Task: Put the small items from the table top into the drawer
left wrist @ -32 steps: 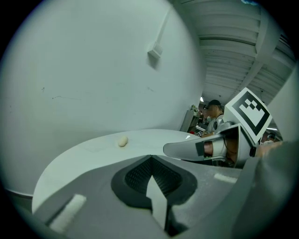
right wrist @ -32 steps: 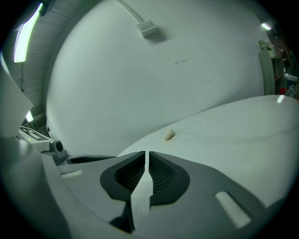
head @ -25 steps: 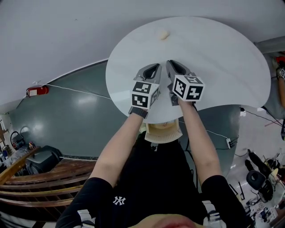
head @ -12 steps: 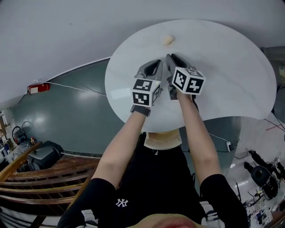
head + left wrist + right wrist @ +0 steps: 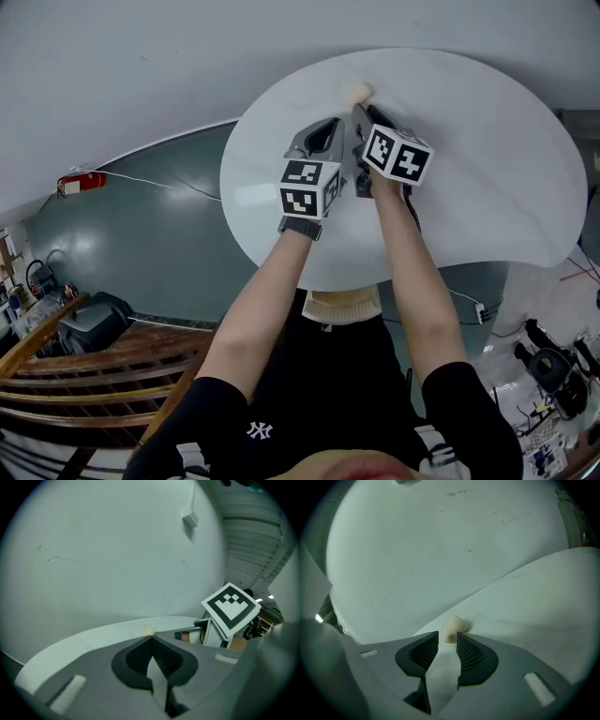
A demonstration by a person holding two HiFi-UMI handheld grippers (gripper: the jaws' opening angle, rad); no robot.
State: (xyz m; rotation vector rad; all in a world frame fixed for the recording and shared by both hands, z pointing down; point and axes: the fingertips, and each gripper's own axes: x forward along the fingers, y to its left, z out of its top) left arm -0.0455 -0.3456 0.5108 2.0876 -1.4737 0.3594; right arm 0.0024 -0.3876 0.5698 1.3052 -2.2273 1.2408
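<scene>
Evidently the step in hand is the pick-up of the one small item that shows on the round white table top (image 5: 487, 141). At 9 o'clock of the pair, the left grey two-jaw gripper (image 5: 330, 124) hangs over the table with its jaw tips pressed together on nothing, and it has no part in this grasp. Just beside it, at 3 o'clock, the right grey two-jaw gripper (image 5: 362, 107) has its jaws a narrow way apart. The small cream-coloured rounded lump (image 5: 452, 627) sits right at their mouth, at 12 o'clock from the tips, not yet pinched. In the head view that lump (image 5: 356, 92) lies near the table's far rim, at about 12 o'clock.

To do this well, I judge the right gripper should ease a little further toward 12 o'clock, so the lump lies between the ribbed pads rather than at their ends. It should keep low to the surface and close gently. The lump looks soft and rounded and could squirt out or roll toward the rim. No drawer shows in any view.
</scene>
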